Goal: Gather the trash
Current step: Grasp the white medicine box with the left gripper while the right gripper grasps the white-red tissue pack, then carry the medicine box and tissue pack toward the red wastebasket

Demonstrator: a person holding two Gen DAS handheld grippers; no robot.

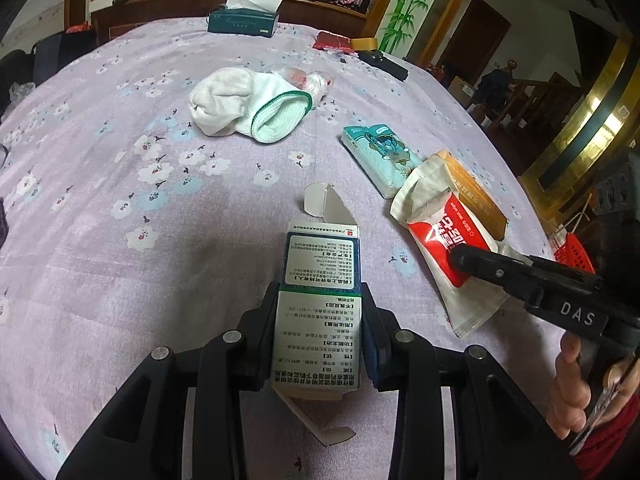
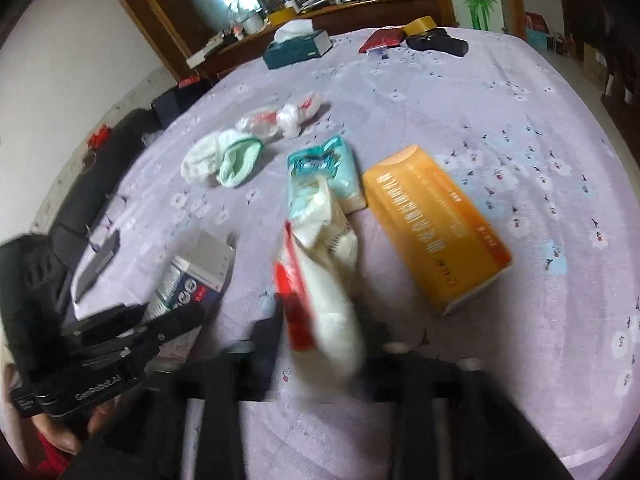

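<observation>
My left gripper [image 1: 320,296] is shut on an opened blue, white and green medicine carton [image 1: 320,280], held above the purple flowered tablecloth [image 1: 140,200]. To its right, my right gripper [image 2: 320,336] is shut on a crumpled red-and-white wrapper [image 2: 328,288], which sticks out forward between the blurred fingers. In the left wrist view one black finger [image 1: 464,258] of that gripper lies on the wrapper [image 1: 436,240]. An orange box [image 2: 436,228] and a teal tissue packet [image 2: 324,168] lie just beyond the wrapper. Crumpled clear plastic [image 1: 308,78] lies farther back.
A white cloth with a green rim [image 1: 248,104] lies mid-table. A dark green tissue box [image 1: 243,20], a red pouch [image 1: 332,42], a tape roll [image 1: 364,44] and a black object [image 1: 382,64] sit at the far edge. A red basket [image 1: 574,252] stands off the table's right.
</observation>
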